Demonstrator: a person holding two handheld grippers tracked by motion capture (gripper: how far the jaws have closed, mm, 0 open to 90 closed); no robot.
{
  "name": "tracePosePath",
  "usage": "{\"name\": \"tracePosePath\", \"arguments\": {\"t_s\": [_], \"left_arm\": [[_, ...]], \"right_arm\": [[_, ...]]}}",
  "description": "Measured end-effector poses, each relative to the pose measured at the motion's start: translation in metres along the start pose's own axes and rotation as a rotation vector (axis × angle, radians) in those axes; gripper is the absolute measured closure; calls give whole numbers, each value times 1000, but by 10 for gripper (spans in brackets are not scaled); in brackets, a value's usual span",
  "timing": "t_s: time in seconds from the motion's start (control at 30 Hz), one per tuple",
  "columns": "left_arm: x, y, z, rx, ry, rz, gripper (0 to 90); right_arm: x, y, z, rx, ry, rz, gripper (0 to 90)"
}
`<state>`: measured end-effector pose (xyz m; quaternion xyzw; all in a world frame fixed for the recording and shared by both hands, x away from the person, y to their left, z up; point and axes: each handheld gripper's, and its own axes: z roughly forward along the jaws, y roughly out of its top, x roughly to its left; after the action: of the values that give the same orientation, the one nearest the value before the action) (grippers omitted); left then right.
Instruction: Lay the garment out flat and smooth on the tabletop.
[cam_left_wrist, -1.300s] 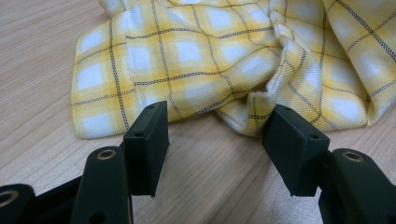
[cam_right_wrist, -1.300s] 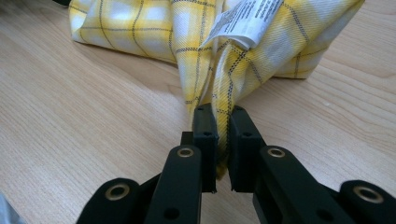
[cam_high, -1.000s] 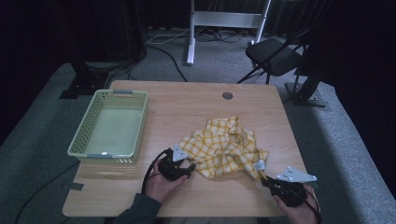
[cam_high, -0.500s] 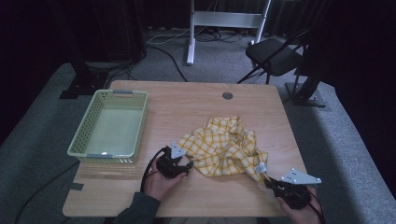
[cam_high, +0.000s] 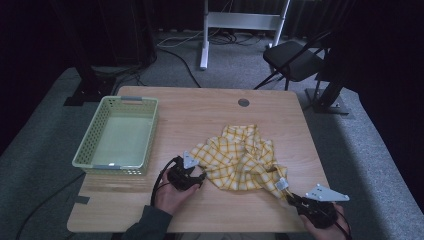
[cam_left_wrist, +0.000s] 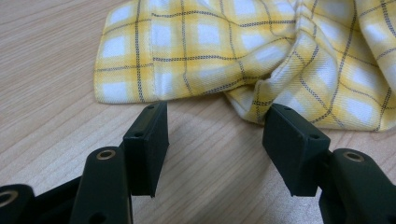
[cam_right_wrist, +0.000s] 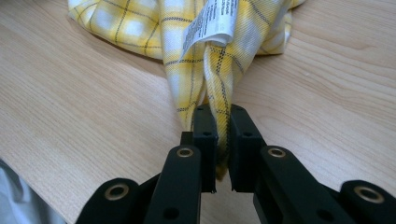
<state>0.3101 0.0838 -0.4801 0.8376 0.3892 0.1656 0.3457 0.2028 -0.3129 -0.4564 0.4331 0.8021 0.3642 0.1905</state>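
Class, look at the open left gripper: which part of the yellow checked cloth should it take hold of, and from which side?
Probably the flat hemmed corner of the yellow checked cloth, approached low along the table from the person's side. It lies single-layered just ahead of the open left gripper, while the right gripper is shut on the opposite corner.

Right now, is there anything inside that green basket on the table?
The green basket looks empty: its pale floor shows bare in the high view. The near wall hides a thin strip of the floor behind it, so that strip cannot be checked.
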Motion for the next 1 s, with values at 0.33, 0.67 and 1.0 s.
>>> {"name": "tracePosePath", "arguments": {"t_s": [0.33, 0.67, 1.0], "left_arm": [[-6, 9, -11, -3, 31, -22, 501], [-17, 20, -13, -39, -16, 29, 505], [-29, 26, 12, 56, -10, 87, 588]], "right_arm": [[-1, -6, -3, 5, -2, 12, 836], [-1, -7, -4, 4, -4, 15, 836], [-4, -8, -8, 1, -15, 21, 837]]}}
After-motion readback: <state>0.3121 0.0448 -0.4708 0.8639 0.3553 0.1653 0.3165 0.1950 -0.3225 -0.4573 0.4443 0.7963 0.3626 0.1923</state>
